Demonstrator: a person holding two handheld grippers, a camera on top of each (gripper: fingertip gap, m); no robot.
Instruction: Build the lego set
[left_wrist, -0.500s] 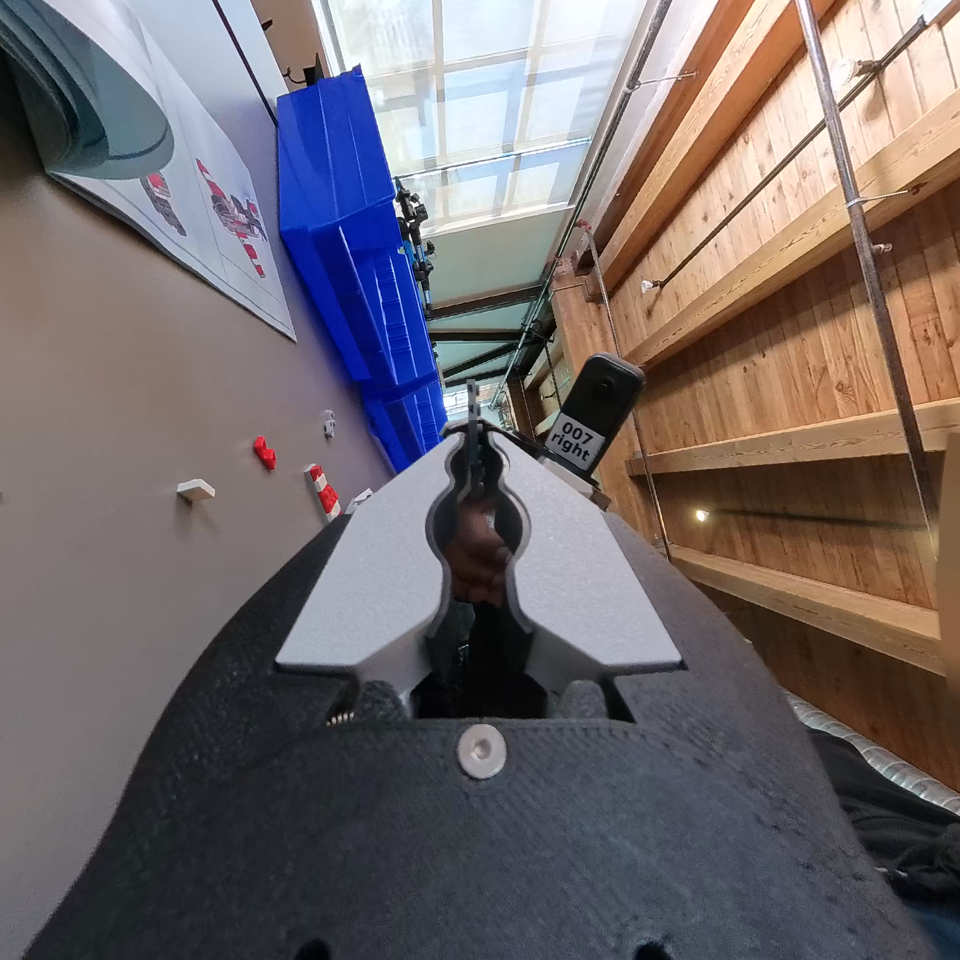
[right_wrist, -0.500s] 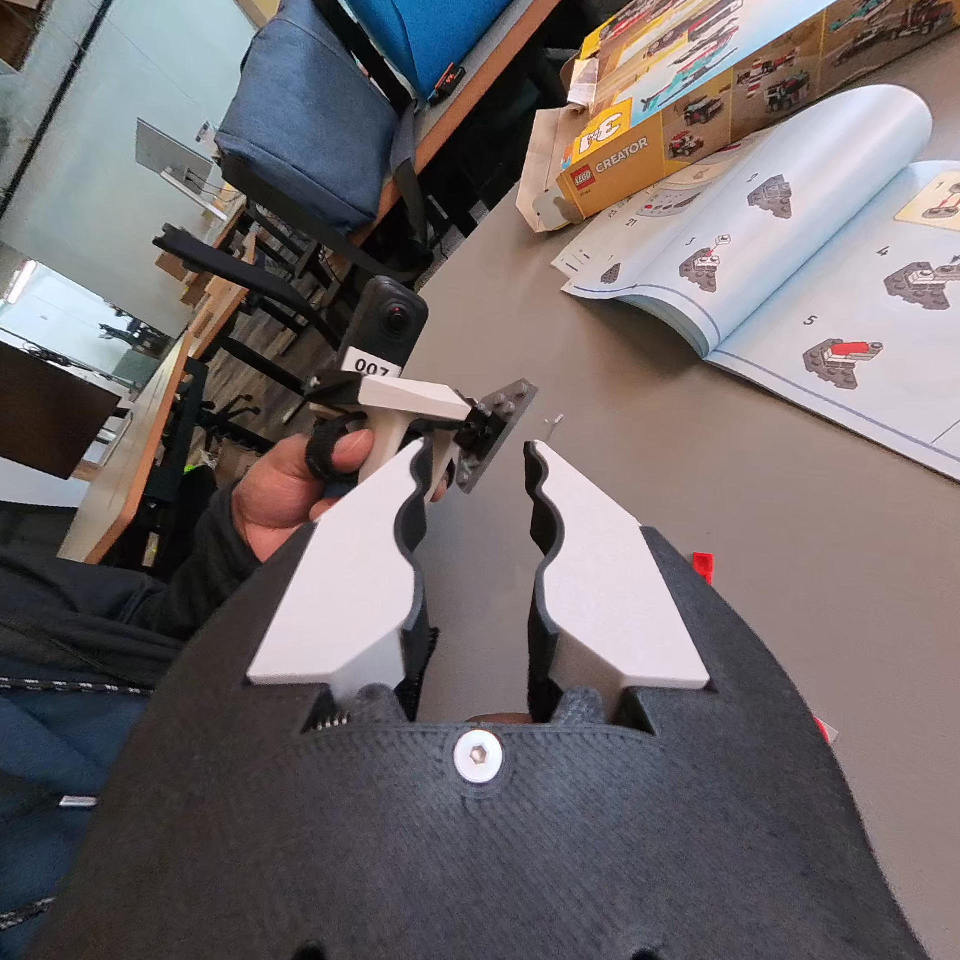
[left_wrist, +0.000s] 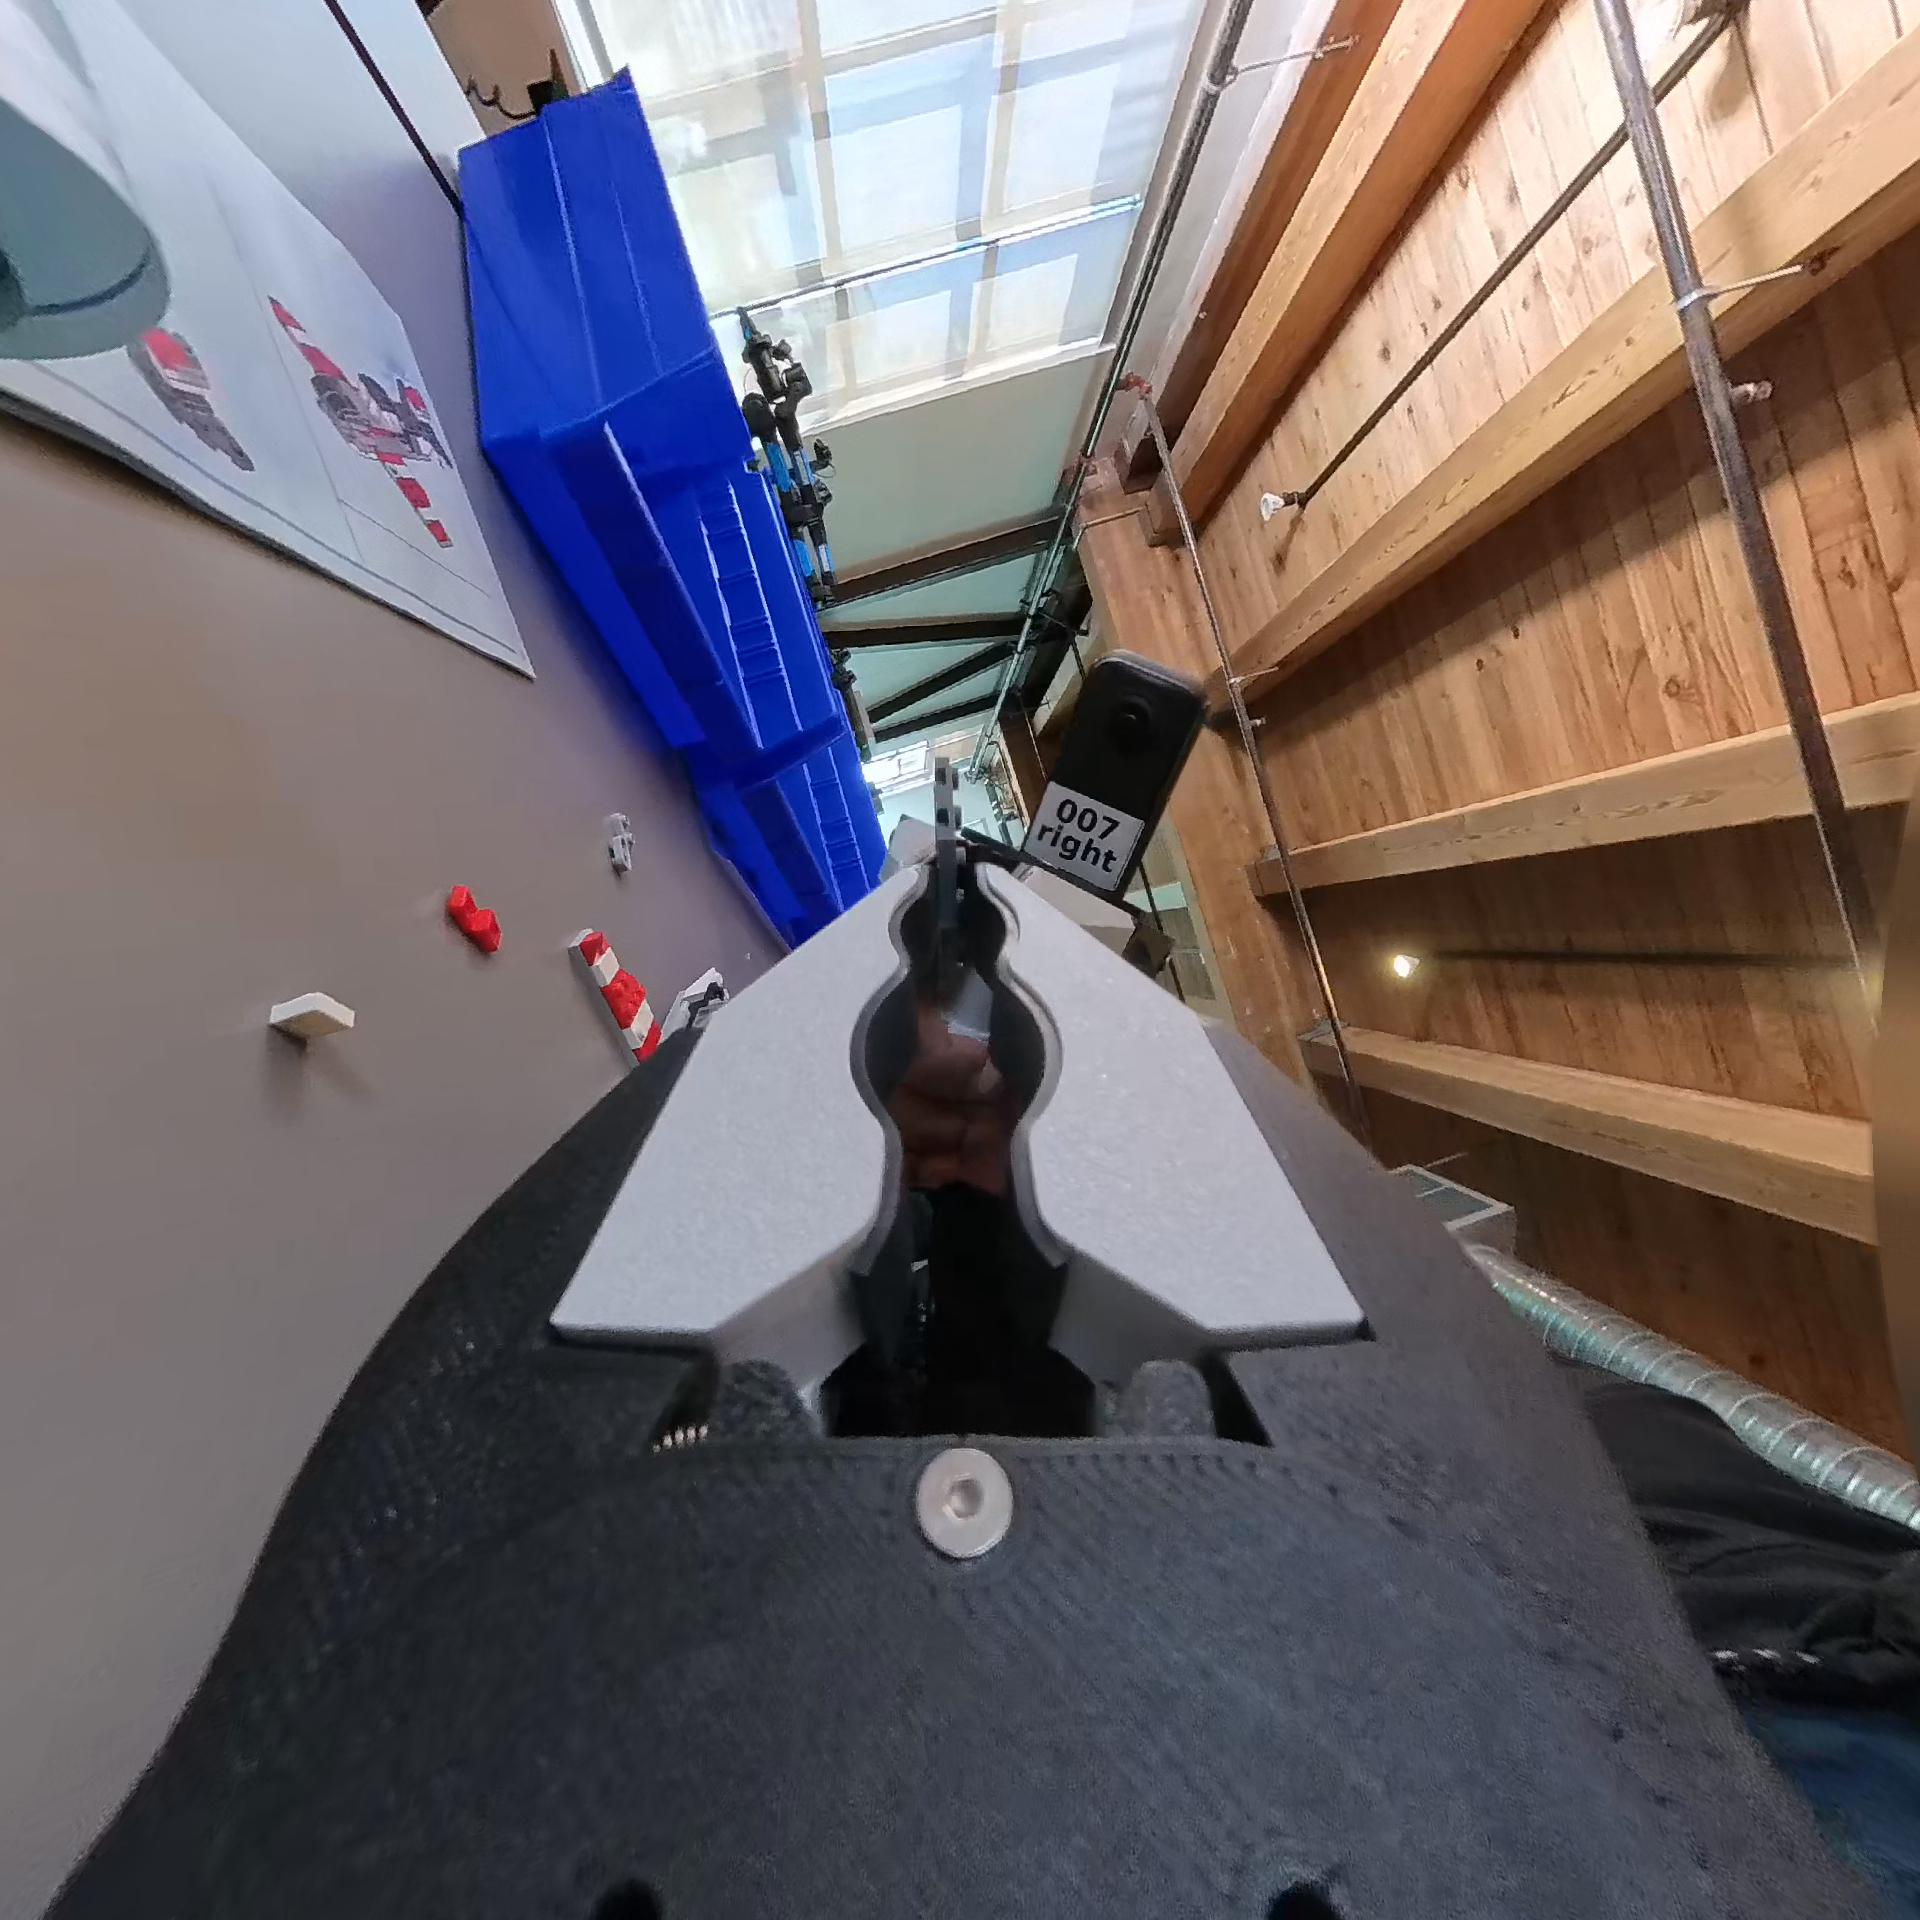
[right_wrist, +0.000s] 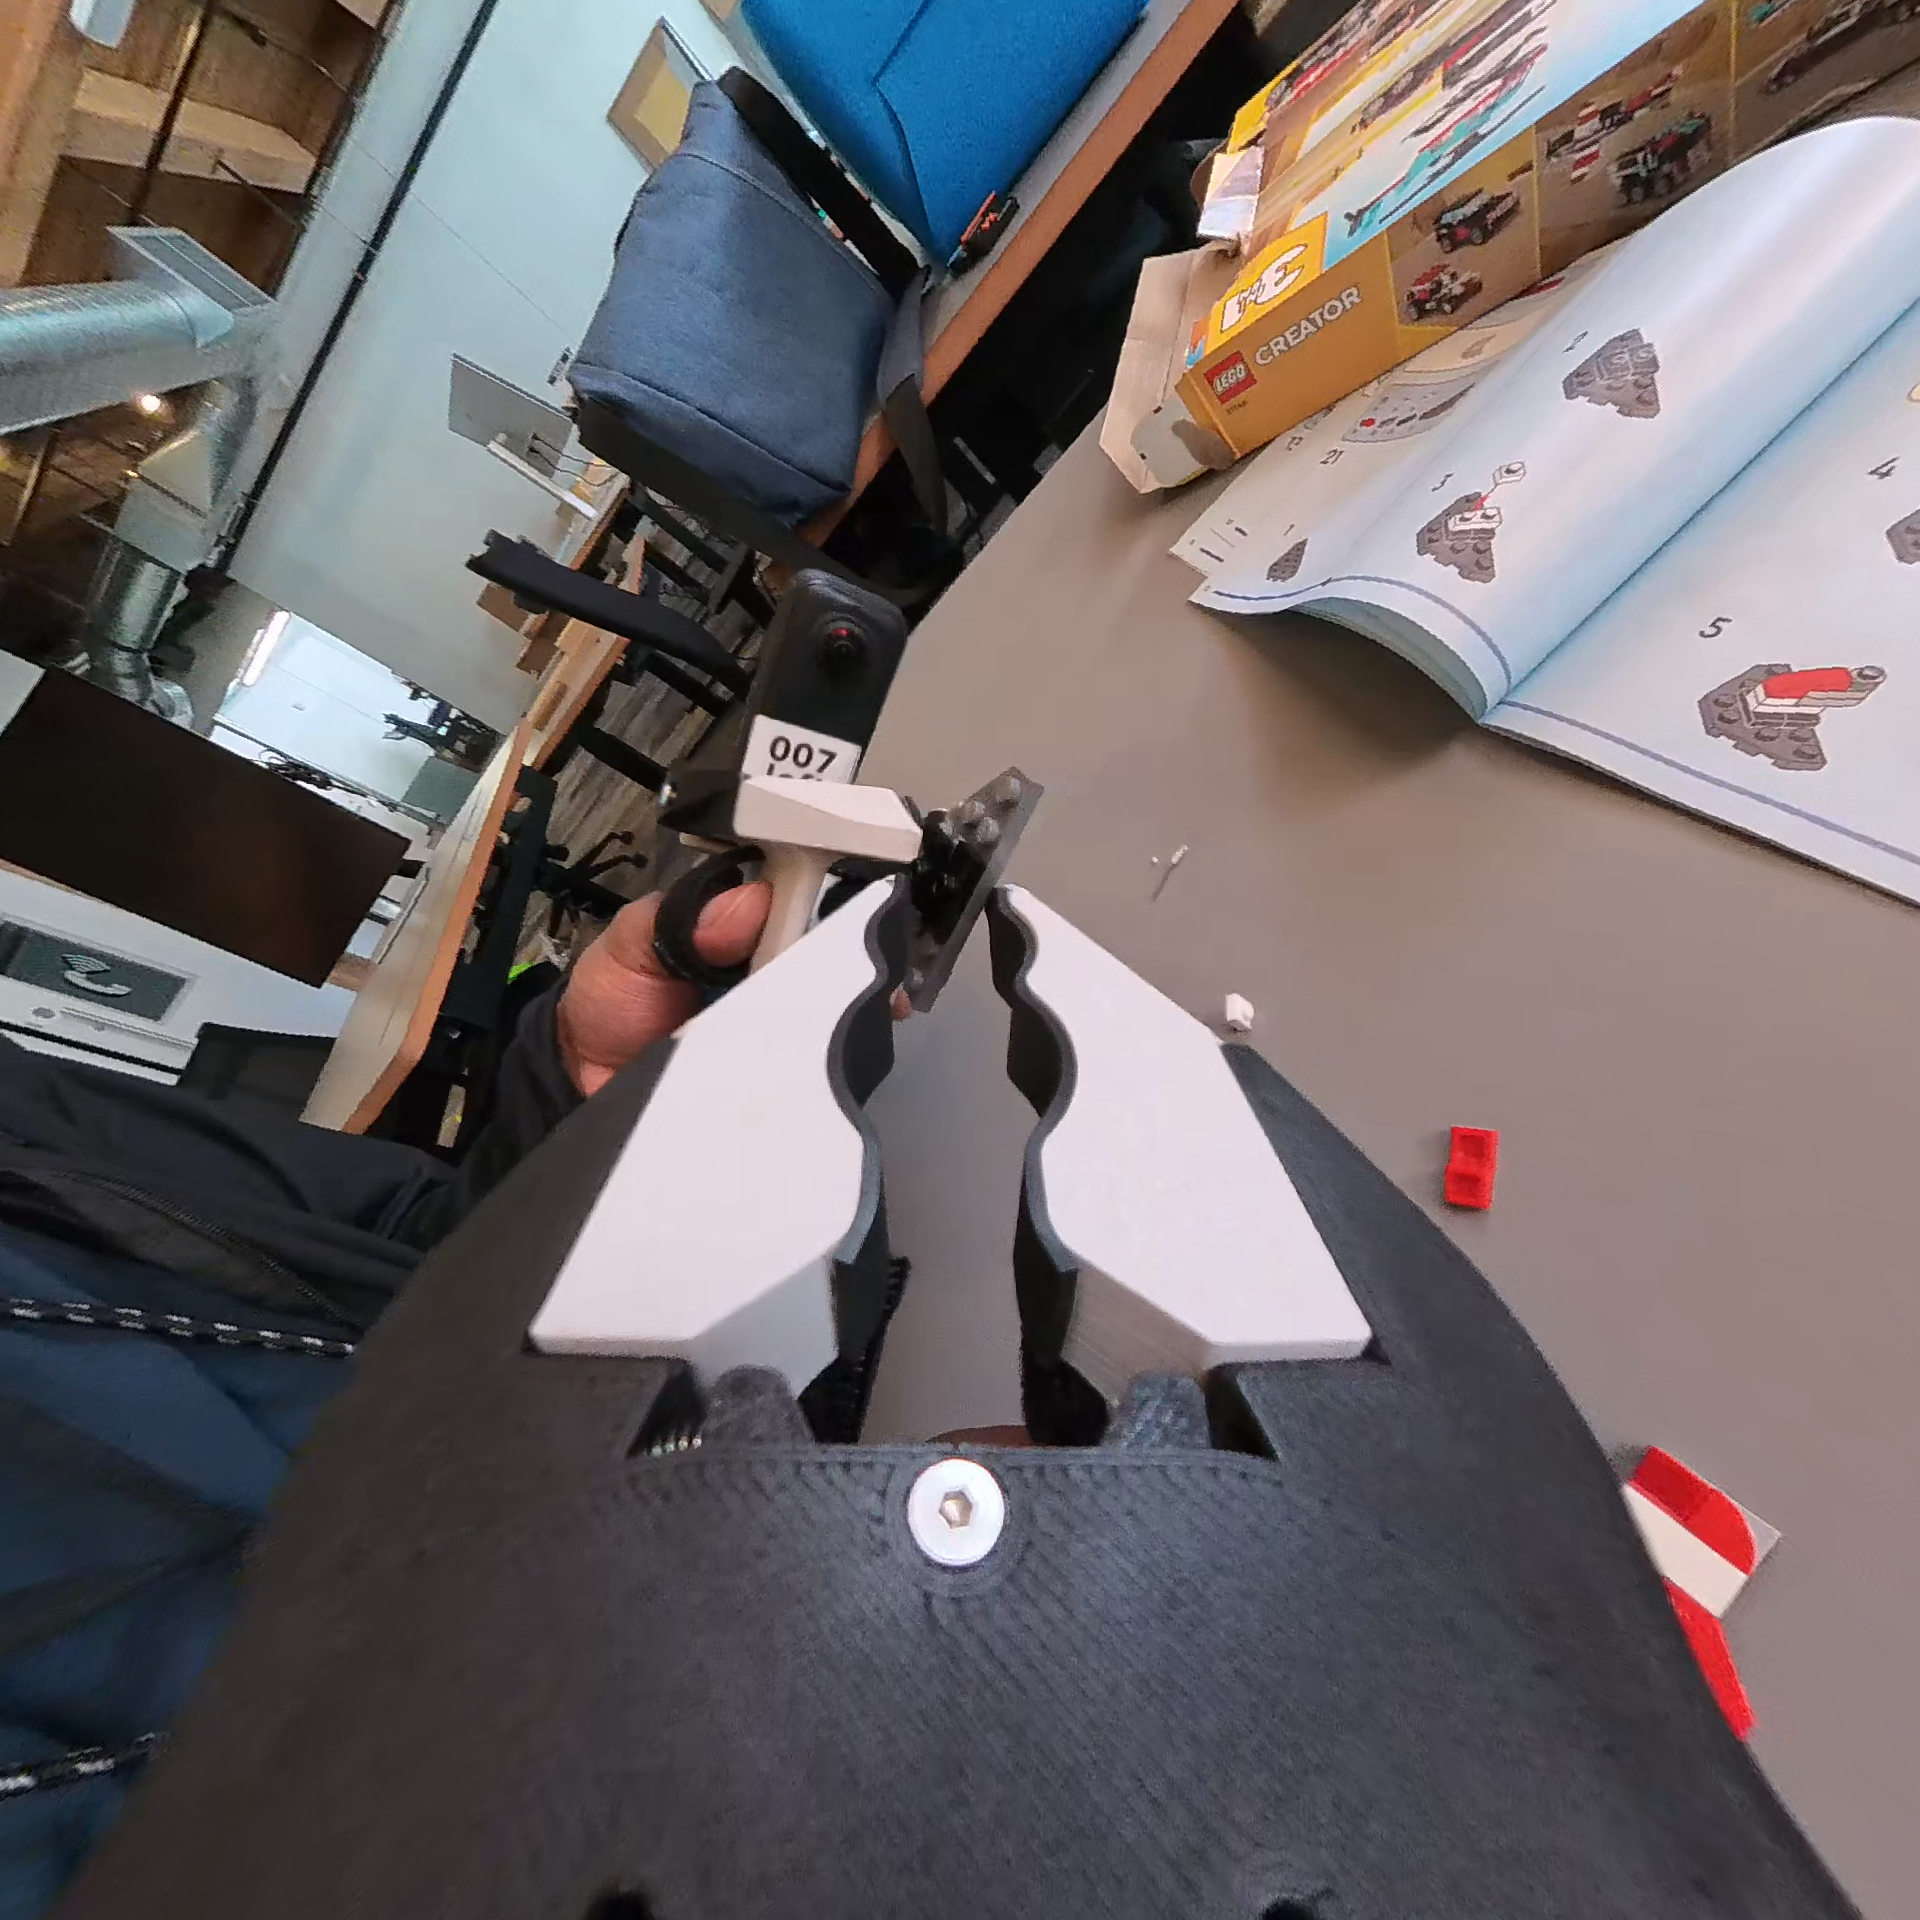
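In the left wrist view, the left gripper (left_wrist: 951, 894) has its jaws pressed together on a thin dark grey plate (left_wrist: 943, 831), which is seen edge-on and sticks out past the fingertips. The view is tilted, so the grey table (left_wrist: 187, 790) stands at the left side. On it lie a small white piece (left_wrist: 310, 1014), a red brick (left_wrist: 474, 916) and a red and white striped piece (left_wrist: 621, 987), all apart from each other. Farther away are the open instruction booklet (left_wrist: 312, 416) and blue bins (left_wrist: 665, 499). Behind the fingertips a black camera (left_wrist: 1127, 748) with a label is visible.

In the right wrist view, the right gripper (right_wrist: 940, 925) has its jaws apart, and the lower end of the dark grey plate (right_wrist: 971, 883) comes between the fingertips; I cannot tell if they touch it. The plate is tilted and held above the table by the left gripper (right_wrist: 914, 831), with a hand (right_wrist: 644, 977) on its handle. On the table at the right are a red brick (right_wrist: 1471, 1166), a tiny white piece (right_wrist: 1238, 1010) and a red and white striped piece (right_wrist: 1688, 1558) near the lower edge. Far right lie the instruction booklet (right_wrist: 1662, 540) and the yellow set box (right_wrist: 1455, 229).
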